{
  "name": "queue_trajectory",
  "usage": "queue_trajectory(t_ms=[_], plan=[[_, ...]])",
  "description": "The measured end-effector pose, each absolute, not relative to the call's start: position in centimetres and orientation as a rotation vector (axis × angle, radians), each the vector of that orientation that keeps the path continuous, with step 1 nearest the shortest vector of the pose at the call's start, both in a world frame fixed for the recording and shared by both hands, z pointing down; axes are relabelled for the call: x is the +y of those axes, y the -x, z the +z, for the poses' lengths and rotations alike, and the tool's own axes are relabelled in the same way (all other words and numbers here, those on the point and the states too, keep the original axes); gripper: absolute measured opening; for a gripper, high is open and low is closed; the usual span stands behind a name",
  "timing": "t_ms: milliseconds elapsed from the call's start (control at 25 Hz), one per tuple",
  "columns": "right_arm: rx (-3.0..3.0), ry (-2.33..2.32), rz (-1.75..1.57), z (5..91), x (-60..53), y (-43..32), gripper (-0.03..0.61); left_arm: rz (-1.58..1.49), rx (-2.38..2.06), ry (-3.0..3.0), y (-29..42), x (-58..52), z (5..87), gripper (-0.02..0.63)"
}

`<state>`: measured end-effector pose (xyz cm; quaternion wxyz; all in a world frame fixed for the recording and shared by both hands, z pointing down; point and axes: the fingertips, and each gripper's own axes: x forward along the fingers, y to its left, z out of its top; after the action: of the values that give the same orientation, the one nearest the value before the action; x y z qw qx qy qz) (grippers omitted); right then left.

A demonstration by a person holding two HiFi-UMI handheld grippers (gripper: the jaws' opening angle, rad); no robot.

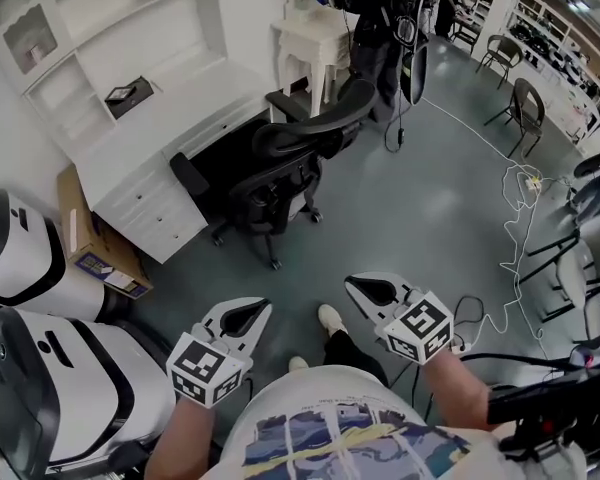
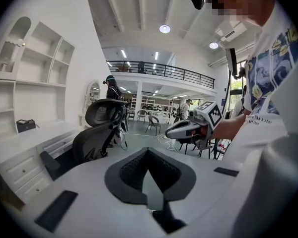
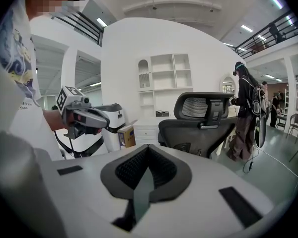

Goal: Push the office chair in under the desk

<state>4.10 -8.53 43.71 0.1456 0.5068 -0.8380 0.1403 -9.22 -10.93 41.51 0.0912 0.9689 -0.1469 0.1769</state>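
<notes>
1. The head view looks steeply down from above the person; the office chair and desk lie well ahead.
2. The left gripper view sits low and faces roughly level towards the chair.
3. The right gripper view does likewise, facing the chair's back.
4. All three views share the chair and desk.

**A:** Everything's looking bright and even, ceiling lights are shining down from 12 o'clock in the left gripper view.

**B:** Yeah, floor is catching soft glare around 3 o'clock in the head view. Fisheye is bending edges, gripper-view corners are going black, office chair is losing detail.
</notes>
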Motion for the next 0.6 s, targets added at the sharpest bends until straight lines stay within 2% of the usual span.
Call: queue_trajectory(t_ms=[600], plan=[[-2.423, -1.412, 0.391, 44.0, -7.9, -2.2, 0.025, 0.553, -0.421, -2.881, 9.6, -9.6, 42.1, 0.012]])
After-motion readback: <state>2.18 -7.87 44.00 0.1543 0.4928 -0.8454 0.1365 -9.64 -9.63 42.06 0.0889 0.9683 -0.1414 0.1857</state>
